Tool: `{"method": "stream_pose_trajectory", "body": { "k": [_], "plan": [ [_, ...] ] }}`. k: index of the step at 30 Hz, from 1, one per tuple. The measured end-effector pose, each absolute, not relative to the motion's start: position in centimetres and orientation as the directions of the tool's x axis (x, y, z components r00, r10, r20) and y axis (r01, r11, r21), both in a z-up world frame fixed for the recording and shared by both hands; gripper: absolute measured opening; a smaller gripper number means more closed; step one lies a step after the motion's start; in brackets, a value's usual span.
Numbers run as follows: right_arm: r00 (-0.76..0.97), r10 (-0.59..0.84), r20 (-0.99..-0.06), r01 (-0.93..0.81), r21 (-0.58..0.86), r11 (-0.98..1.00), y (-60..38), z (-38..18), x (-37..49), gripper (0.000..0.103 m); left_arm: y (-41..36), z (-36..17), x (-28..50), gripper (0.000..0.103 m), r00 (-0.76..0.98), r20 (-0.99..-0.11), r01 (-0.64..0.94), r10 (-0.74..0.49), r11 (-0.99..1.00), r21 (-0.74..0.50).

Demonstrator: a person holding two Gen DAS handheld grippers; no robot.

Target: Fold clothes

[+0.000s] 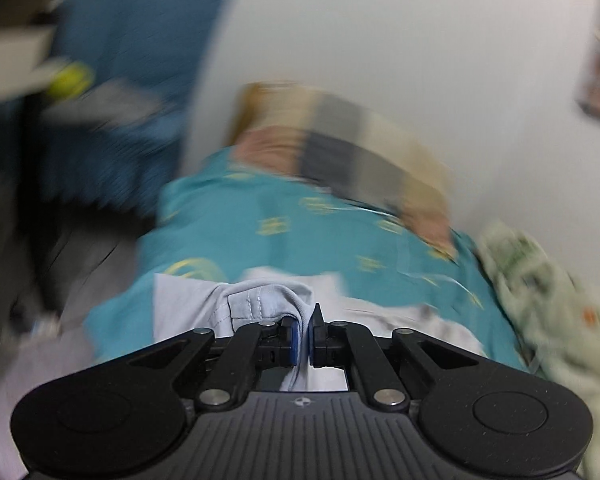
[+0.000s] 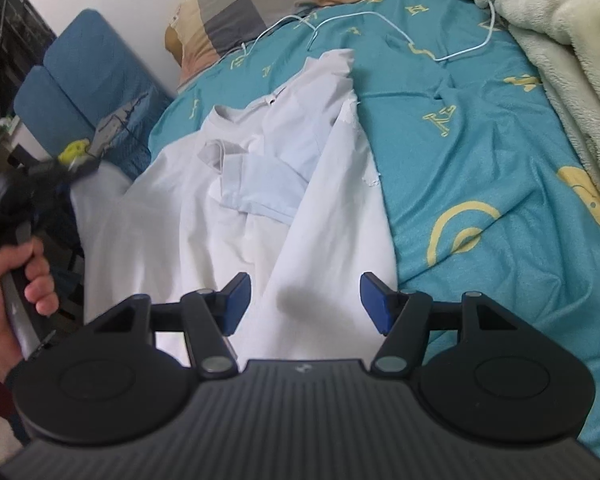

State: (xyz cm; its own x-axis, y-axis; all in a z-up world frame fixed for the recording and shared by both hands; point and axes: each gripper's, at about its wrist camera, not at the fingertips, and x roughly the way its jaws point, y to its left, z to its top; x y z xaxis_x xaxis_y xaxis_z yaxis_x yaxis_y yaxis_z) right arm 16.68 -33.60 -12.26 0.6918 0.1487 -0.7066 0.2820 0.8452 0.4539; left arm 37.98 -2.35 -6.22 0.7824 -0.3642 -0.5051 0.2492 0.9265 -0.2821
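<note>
white t-shirt [image 2: 268, 208] lies spread on the bed [image 2: 480, 168], on the teal sheet, collar toward the checked pillow [image 2: 268, 4] at 12 o'clock in the right wrist view, hem toward 6. long axis runs roughly 12 to 6, leaning a bit to 1. one sleeve is folded in over the chest, pale blue-white patch near the middle.

left tongs [image 1: 304, 334] closed on a bunched, stitched edge of the shirt, cloth pinched between the blue pads; which edge can't be told for sure. left wrist view is heavily motion-blurred. in the right wrist view the left hand [image 2: 8, 280] sits at 9 o'clock on the handle, off the shirt's left edge, the tool above it blurred.

right tongs [image 2: 304, 304] open wide, nothing between the blue pads [image 2: 374, 306], hovering above the hem end of the shirt. cloth lies straight ahead at 12 o'clock from them, its right edge running up past the right pad.

judgement: left side is gripped and probably being carried over for a lengthwise fold; the right tongs are nearer the hem and right edge, so they would likely pin or grab there.

hard to make out: whether the right pads touch the cloth, can't tell. shirt's lower hem is hidden under the right tool body. left edge hangs off the bed toward the blue chair [image 2: 96, 80]. a white cable [image 2: 340, 20] lies on the sheet beyond the collar, and a cream blanket [image 2: 560, 40] is heaped at 1 to 2 o'clock.
</note>
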Motion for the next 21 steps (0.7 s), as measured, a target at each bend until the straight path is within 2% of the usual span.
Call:
{"method": "stream_pose_trajectory", "body": {
  "k": [3, 7, 9, 11, 12, 15, 21],
  "plan": [
    [0.702, 0.153, -0.696, 0.293, 0.477, 0.829, -34.3, -12.1, 16.3, 0.063, -8.7, -7.0, 37.2, 0.006, 0.741, -0.531, 0.35, -0.412, 0.911, -0.218],
    [0.717, 0.128, -0.685, 0.31, 0.478, 0.822, -35.3, -12.1, 16.0, 0.063, -14.7, -11.2, 36.5, 0.01, 0.673, -0.602, 0.396, -0.43, 0.897, -0.199],
    [0.721, 0.119, -0.683, 0.319, 0.479, 0.818, -35.9, -12.3, 15.9, 0.064, -16.4, -13.5, 36.4, 0.015, 0.65, -0.63, 0.388, -0.426, 0.898, -0.206],
    [0.724, 0.113, -0.681, 0.329, 0.484, 0.811, -36.5, -12.7, 15.8, 0.064, -17.0, -15.3, 36.2, 0.027, 0.636, -0.642, 0.376, -0.428, 0.899, -0.226],
    [0.725, 0.106, -0.681, 0.332, 0.48, 0.812, -36.7, -12.9, 15.8, 0.064, -16.8, -15.9, 36.1, 0.027, 0.636, -0.642, 0.372, -0.427, 0.899, -0.229],
    [0.717, 0.105, -0.689, 0.332, 0.469, 0.818, -36.9, -13.4, 16.0, 0.065, -16.3, -16.2, 35.3, 0.046, 0.639, -0.644, 0.37, -0.42, 0.902, -0.222],
    [0.758, 0.105, -0.644, 0.269, 0.455, 0.849, -36.4, -12.6, 15.8, 0.065, -13.2, -12.5, 30.6, 0.058, 0.668, -0.622, 0.364, -0.409, 0.908, -0.206]
  ]
}}
